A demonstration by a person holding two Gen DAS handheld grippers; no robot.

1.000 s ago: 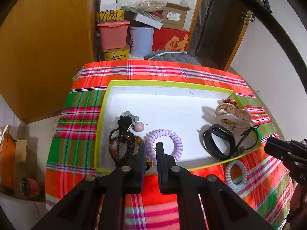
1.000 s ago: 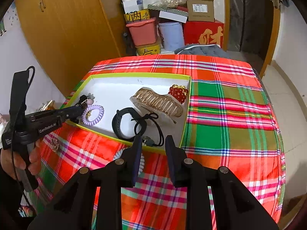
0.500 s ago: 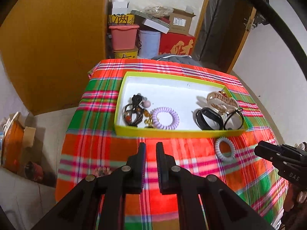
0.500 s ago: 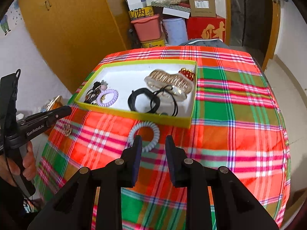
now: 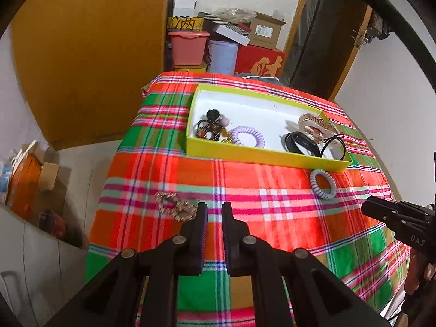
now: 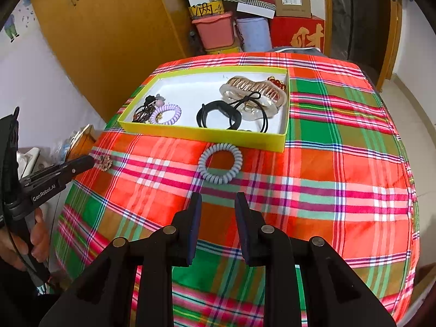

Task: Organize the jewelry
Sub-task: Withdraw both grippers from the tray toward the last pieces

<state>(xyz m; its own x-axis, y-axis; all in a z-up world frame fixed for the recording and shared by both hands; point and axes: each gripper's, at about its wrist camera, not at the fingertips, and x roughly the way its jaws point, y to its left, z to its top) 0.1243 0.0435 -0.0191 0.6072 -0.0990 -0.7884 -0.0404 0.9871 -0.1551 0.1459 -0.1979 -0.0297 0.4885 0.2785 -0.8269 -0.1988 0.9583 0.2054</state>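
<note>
A yellow-green box (image 5: 261,160) sits on the plaid cloth. It holds a purple coil tie (image 5: 248,137), a black band (image 5: 301,143), a gold claw clip (image 5: 317,125) and dark beaded pieces (image 5: 209,128). On the cloth just in front of the box lies a grey coil tie (image 6: 220,166). A gold rhinestone clip (image 5: 175,207) lies near the table's left side. My left gripper (image 5: 214,212) hovers just right of that clip, its jaws a slit apart and empty. Hanging short of the grey coil tie, my right gripper (image 6: 218,201) is open and empty.
The plaid-covered table (image 6: 340,179) drops off at its left and near edges. A wooden wardrobe (image 5: 90,54) stands at the left. Stacked boxes and tubs (image 6: 218,27) sit behind the table. Clutter lies on the floor at the left (image 5: 27,179).
Both grippers have drawn back from the box toward the near edge. The left one left the box's front corner and shifted left, bringing the gold clip into view.
</note>
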